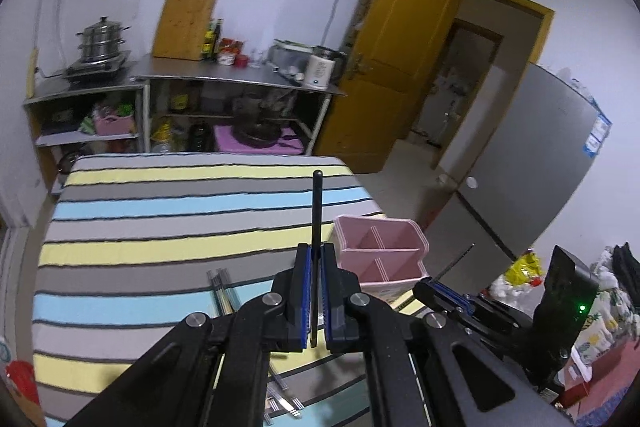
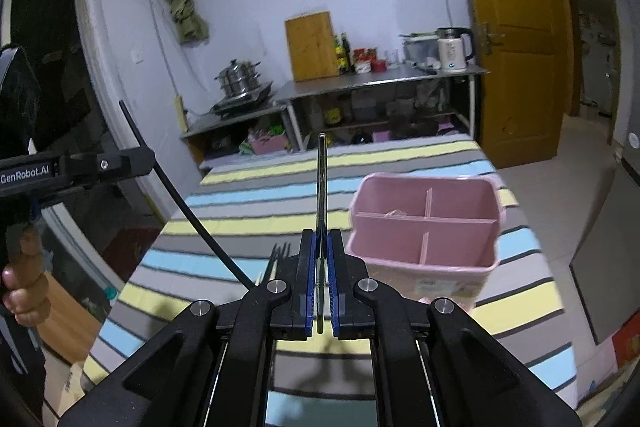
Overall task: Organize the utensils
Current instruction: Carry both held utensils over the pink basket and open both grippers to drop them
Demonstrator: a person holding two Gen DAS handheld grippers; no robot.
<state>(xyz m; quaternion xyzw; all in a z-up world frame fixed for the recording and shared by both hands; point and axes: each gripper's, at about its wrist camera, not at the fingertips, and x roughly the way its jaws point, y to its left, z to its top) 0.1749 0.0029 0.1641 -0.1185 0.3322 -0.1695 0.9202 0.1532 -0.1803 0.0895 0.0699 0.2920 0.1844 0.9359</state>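
My left gripper (image 1: 316,255) is shut on a slim black utensil handle (image 1: 317,207) that sticks out ahead over the striped tablecloth (image 1: 160,227). A pink divided caddy (image 1: 380,255) stands just to its right, with its compartments looking empty. My right gripper (image 2: 321,239) is shut on a thin metal utensil (image 2: 321,179), seen edge-on, left of the caddy (image 2: 426,227). Each gripper shows in the other's view: the right gripper (image 1: 430,285) beside the caddy, the left gripper (image 2: 148,159) with its black handle (image 2: 188,211) at the left.
A fork (image 2: 276,259) and chopsticks (image 1: 222,287) lie on the cloth, and more metal utensils (image 1: 284,403) lie near its front edge. A person's hand (image 2: 24,287) holds the left tool. Steel kitchen shelves (image 1: 240,79) stand behind the table, and a yellow door (image 1: 400,47) is open at right.
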